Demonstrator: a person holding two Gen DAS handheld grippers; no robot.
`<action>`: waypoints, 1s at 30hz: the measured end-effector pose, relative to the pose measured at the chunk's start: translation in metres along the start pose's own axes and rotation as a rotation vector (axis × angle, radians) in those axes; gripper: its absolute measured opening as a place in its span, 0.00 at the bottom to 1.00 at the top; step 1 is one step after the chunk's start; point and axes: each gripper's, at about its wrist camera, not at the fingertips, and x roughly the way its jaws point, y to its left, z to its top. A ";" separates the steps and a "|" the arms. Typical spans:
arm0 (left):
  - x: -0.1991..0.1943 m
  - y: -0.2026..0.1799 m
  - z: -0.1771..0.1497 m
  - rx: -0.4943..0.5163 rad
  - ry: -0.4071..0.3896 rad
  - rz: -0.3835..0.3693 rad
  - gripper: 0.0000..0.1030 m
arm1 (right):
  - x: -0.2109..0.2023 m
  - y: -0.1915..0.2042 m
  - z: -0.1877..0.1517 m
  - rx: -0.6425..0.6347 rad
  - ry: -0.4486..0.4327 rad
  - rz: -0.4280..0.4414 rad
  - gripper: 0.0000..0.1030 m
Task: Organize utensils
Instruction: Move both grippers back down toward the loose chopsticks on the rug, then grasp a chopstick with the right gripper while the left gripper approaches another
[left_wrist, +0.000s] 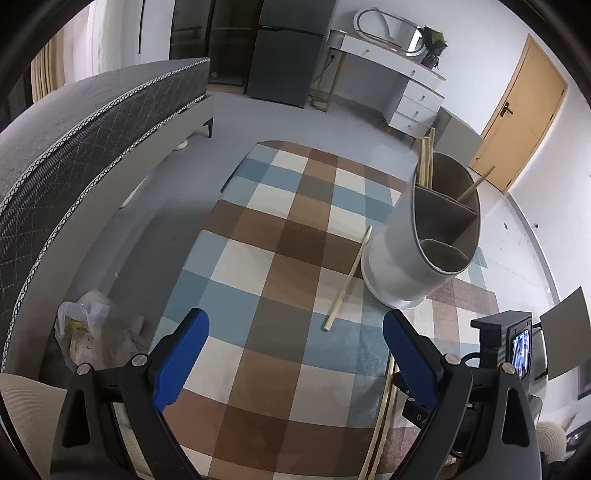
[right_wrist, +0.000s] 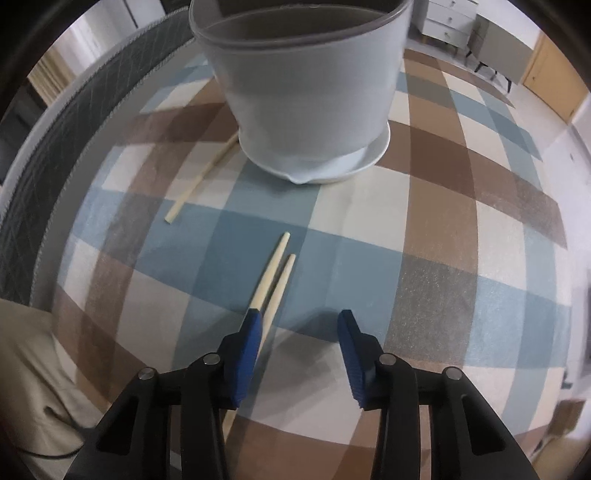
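Checkered cloth (right_wrist: 424, 206) in brown, blue and cream covers the work surface in both views; bedroom around it.

Right wrist view, near to far: right gripper (right_wrist: 301, 317) points steeply down at the cloth, blue pads partly apart, nothing pressed between them. Pair of chopsticks (right_wrist: 275, 269) lies side by side on the cloth; its near part runs under and just inside the left pad, tips pointing away toward the holder. Whether that pad touches the sticks, can't tell. Beyond them a single chopstick (right_wrist: 201, 177) lies at an angle, far end tucked beside the base of the grey utensil holder (right_wrist: 306, 92), which stands upright on its flared foot.

Left wrist view: left gripper (left_wrist: 295, 328) spread wide, empty, hovering over the cloth. Past its right pad, the same pair of sticks shows at the bottom right, with part of the other gripper body and a small screen there. The single chopstick (left_wrist: 349, 278) lies just beside the holder (left_wrist: 399, 258), near end toward the gripper. Holder interior is split into compartments; several chopsticks (left_wrist: 426, 158) stand in the far compartments, one of them leaning out to the right.

Further back: plastic bag (left_wrist: 86, 328) on the floor at left, mattress (left_wrist: 92, 122) on a bed frame, dark fridge (left_wrist: 286, 51), white dresser (left_wrist: 402, 85) with mirror, wooden door (left_wrist: 521, 114).
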 end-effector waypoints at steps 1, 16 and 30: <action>0.001 0.001 0.000 -0.006 0.005 -0.005 0.90 | 0.000 0.000 0.000 -0.004 0.005 -0.012 0.32; -0.004 0.006 0.005 -0.037 -0.056 0.027 0.90 | 0.006 0.015 0.013 -0.023 0.021 -0.078 0.30; -0.003 0.000 0.003 0.018 -0.049 0.000 0.90 | 0.002 0.004 0.003 0.058 -0.084 -0.010 0.03</action>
